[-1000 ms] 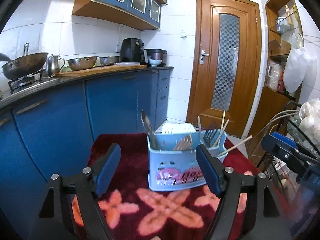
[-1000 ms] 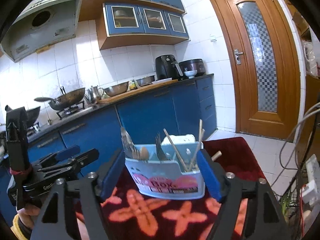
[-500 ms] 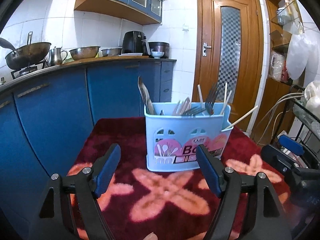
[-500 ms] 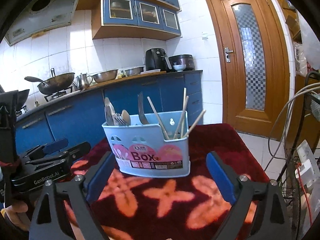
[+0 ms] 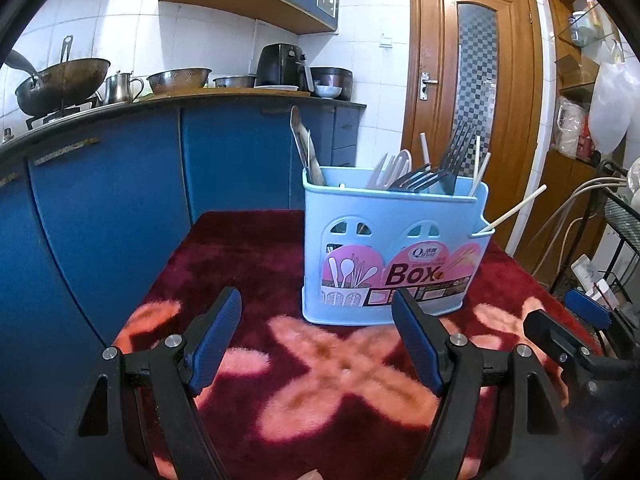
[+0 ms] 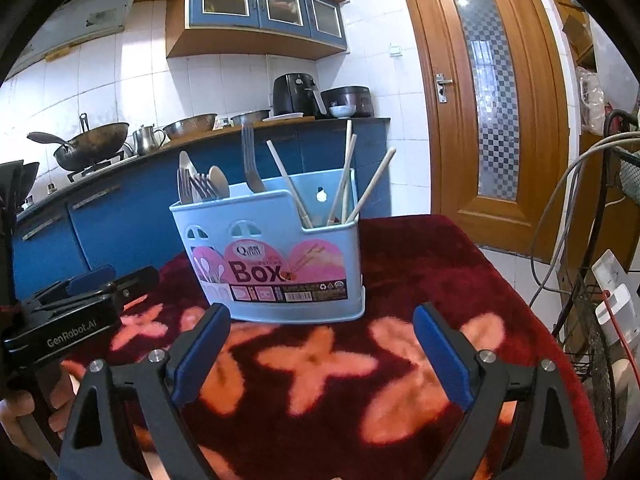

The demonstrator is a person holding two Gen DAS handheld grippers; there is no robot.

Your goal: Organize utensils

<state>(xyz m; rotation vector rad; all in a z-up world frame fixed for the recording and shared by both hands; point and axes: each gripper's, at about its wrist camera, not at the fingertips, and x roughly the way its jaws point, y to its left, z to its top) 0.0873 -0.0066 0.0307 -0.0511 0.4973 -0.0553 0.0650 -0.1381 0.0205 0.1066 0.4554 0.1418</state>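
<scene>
A light blue plastic utensil box [image 5: 394, 248] with a pink "Box" label stands upright on a dark red flowered cloth [image 5: 328, 364]. It holds spoons, forks [image 5: 444, 168] and chopsticks [image 6: 344, 184]; it also shows in the right wrist view [image 6: 276, 256]. My left gripper [image 5: 318, 340] is open and empty, low over the cloth just in front of the box. My right gripper [image 6: 320, 354] is open and empty, also just in front of the box. The left gripper's body shows in the right wrist view [image 6: 76, 312], and the right gripper's in the left wrist view [image 5: 568, 340].
Blue kitchen cabinets [image 5: 120, 200] with a counter holding a wok [image 5: 60, 84], bowls and an air fryer stand behind the table. A wooden door [image 5: 476, 92] is at the back right. A wire rack and cables [image 6: 600, 280] stand off the table's right edge.
Both grippers have dropped lower and drawn closer to the cloth, so the box now shows from the side rather than from above. Both stayed open and empty.
</scene>
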